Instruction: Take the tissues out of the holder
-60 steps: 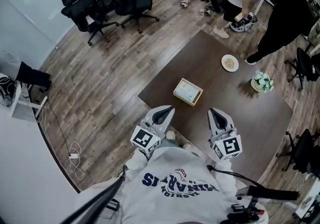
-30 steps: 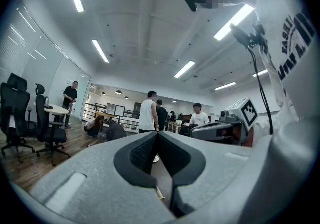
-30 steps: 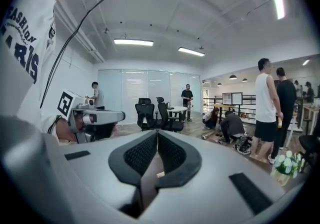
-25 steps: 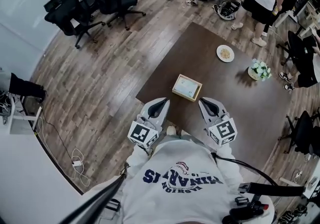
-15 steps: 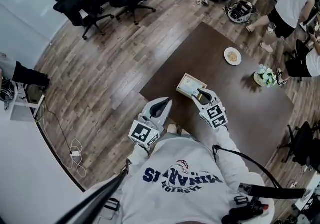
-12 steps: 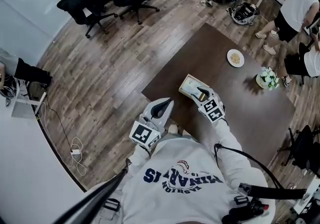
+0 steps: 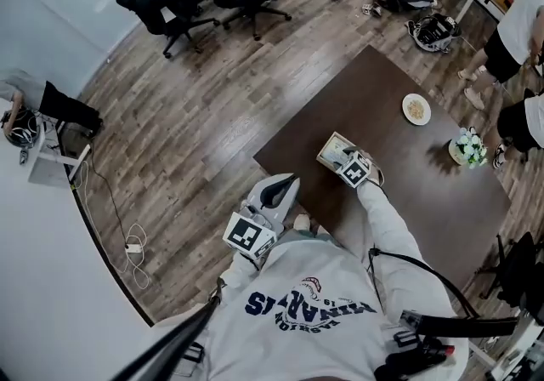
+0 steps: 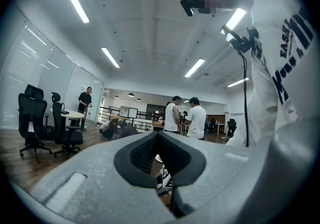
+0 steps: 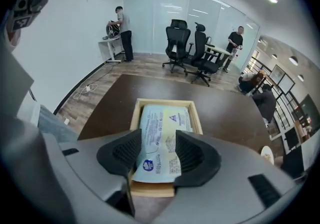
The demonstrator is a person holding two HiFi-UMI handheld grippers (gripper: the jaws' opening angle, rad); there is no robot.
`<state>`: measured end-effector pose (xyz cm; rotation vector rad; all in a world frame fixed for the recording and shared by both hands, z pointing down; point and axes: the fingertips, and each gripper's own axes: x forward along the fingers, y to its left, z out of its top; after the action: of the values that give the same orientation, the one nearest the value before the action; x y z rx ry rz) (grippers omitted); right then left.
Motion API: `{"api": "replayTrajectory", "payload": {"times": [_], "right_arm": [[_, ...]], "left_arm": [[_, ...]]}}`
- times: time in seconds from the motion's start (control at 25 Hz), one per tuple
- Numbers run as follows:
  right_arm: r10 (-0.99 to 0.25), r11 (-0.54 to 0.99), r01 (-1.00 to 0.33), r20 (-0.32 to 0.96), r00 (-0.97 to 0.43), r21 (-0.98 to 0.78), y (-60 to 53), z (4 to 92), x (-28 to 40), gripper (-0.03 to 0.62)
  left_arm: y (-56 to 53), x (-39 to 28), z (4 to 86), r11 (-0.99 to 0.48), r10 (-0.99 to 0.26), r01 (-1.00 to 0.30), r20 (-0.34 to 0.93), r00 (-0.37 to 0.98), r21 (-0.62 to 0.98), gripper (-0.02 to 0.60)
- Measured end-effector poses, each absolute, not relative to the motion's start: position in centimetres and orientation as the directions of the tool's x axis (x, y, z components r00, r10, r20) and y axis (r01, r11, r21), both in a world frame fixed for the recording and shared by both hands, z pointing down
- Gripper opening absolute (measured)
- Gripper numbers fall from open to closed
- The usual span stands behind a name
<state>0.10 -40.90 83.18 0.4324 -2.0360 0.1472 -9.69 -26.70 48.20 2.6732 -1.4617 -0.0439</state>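
Brown table [image 7: 425, 175]: tissues [image 9: 162, 133] in wooden holder [image 9: 165, 101]

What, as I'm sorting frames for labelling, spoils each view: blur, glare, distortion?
Head view: sharp, fisheye curves the table edges, and the holder looks small. Left gripper view: ceiling lights glare; a mosaic patch sits top centre. Right gripper view: tissue pack sharp, corners vignetted black.

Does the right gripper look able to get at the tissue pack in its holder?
Probably yes: the right gripper sits just over the tissue pack, jaws opening with the pack between them; nothing covers the open-topped wooden holder.
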Motion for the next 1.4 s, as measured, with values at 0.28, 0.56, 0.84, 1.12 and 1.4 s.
{"api": "replayTrajectory", "payload": {"times": [0.28, 0.56, 0.84, 1.12, 1.4], "right_arm": [[-0.243, 0.931, -0.349, 0.891, -0.384, 0.104, -41.2, 85.0, 0.5, 0.150], [-0.277, 0.927, -0.344, 0.888, -0.366, 0.148, -41.2, 84.4, 0.4, 0.046], [-0.341, 0.910, -0.367, 0.853, -0.395, 0.194, -41.1, 82.5, 0.6, 0.031], [-0.416, 0.882, -0.408, 0.797, -0.438, 0.237, -40.4, 78.0, 1.0, 0.031], [-0.512, 0.846, -0.431, 0.703, -0.493, 0.313, -37.1, 70.8, 1.8, 0.031]], "left_arm": [[-26.7, -10.2, 48.4, -0.520, -0.850, -0.849, 0.039, 0.525, 0.094, 0.005], [-27.1, -9.9, 48.0, -0.536, -0.841, -0.839, 0.031, 0.541, 0.092, 0.005], [-27.4, -9.4, 47.9, -0.549, -0.833, -0.831, 0.016, 0.552, 0.090, 0.005], [-27.5, -9.1, 47.7, -0.563, -0.824, -0.821, 0.008, 0.566, 0.090, 0.005], [-28.2, -7.2, 47.5, -0.620, -0.783, -0.780, -0.004, 0.622, 0.086, 0.005]]}}
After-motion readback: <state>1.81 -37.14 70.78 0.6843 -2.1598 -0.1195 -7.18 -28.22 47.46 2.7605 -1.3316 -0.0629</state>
